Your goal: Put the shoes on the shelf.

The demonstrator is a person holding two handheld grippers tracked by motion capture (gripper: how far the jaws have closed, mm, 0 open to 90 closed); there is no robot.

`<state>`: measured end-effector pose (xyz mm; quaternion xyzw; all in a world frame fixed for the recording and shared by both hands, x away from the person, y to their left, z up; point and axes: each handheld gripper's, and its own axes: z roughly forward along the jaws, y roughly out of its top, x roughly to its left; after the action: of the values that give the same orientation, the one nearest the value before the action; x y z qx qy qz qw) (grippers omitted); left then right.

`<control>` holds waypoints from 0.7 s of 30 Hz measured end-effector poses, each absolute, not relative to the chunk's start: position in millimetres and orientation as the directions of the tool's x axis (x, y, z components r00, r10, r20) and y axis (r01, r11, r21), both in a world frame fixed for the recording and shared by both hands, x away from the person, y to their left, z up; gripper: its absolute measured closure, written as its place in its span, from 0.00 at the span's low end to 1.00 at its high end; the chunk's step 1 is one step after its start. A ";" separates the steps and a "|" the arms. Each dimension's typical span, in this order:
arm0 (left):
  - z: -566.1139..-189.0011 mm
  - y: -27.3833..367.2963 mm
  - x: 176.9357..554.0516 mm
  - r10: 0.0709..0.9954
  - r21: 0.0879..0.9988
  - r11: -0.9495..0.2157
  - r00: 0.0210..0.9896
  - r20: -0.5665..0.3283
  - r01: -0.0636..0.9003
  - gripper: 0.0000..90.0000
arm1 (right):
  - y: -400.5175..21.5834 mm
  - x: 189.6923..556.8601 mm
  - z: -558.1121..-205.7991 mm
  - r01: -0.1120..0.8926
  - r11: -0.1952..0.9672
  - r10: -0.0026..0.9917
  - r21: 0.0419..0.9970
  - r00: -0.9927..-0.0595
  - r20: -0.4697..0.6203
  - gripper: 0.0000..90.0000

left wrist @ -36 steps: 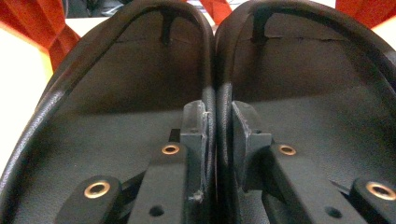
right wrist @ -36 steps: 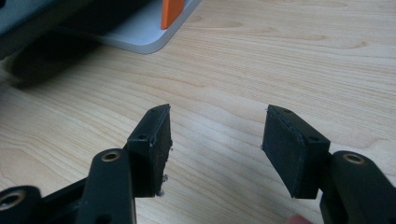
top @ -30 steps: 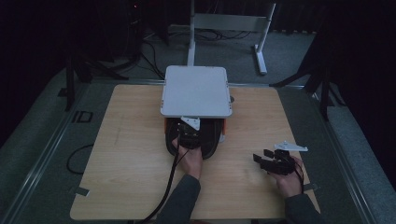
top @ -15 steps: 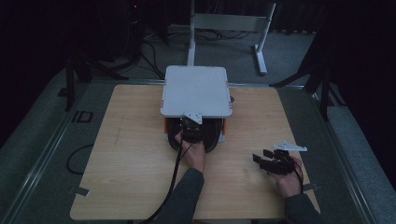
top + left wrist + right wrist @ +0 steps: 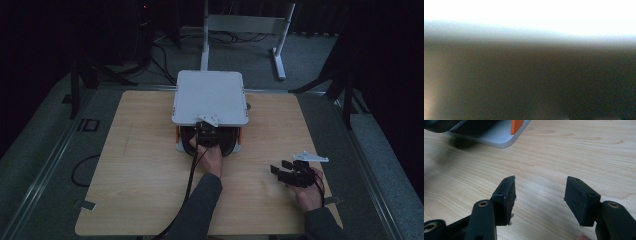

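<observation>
L gripper (image 5: 204, 134) sits at the front opening of the grey box (image 5: 210, 97), approx 12 o'clock from table centre, its tip in the dark space under the box's flat lid. Its own view is just blur, bright band on top, dark below. Jaws together; can't tell from the pics if anything's between them. L hand (image 5: 211, 156) behind it, cable trailing back toward 6 o'clock. Orange bits show at the box's lower front corners.

R gripper (image 5: 539, 195) rests low over the wood table (image 5: 140, 170) at approx 4 o'clock, well apart from the box. Jaws apart, nothing between, bare wood under them. Box corner w/ orange part (image 5: 517, 126) at its 11 o'clock.
</observation>
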<state>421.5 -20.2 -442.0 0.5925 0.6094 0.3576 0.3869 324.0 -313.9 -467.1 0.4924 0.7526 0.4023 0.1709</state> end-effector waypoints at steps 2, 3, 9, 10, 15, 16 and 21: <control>-441.9 -20.7 423.1 0.999 0.898 0.042 -0.007 -0.043 0.438 0.83 | -314.3 323.9 -467.0 0.605 0.190 0.879 0.774 -0.455 0.140 0.46; -441.7 -20.9 423.4 0.999 0.899 0.042 -0.012 -0.041 0.435 0.83 | -314.5 323.9 -467.0 0.604 0.189 0.880 0.774 -0.454 0.140 0.46; -441.0 -22.2 427.9 0.999 0.906 0.047 -0.028 -0.039 0.420 0.83 | -314.7 323.8 -466.9 0.603 0.189 0.879 0.775 -0.455 0.140 0.46; -440.8 -22.1 428.3 0.999 0.908 0.044 -0.024 -0.037 0.416 0.83 | -314.8 323.6 -466.7 0.603 0.189 0.879 0.775 -0.455 0.140 0.46; -439.0 -23.1 430.7 1.000 0.917 0.030 -0.012 -0.028 0.398 0.83 | -315.3 323.5 -466.6 0.602 0.188 0.880 0.776 -0.454 0.139 0.46; -438.7 -23.2 431.1 1.000 0.916 0.030 -0.011 -0.028 0.400 0.83 | -315.3 323.5 -466.7 0.602 0.189 0.880 0.775 -0.454 0.139 0.46; -438.9 -23.0 432.9 0.999 0.915 0.031 -0.003 -0.033 0.402 0.82 | -315.4 323.4 -466.4 0.603 0.187 0.881 0.776 -0.453 0.140 0.46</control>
<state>432.9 -23.0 -438.9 0.5847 0.5994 0.3774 0.3955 323.4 -315.4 -466.4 0.4939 0.7507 0.4034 0.1723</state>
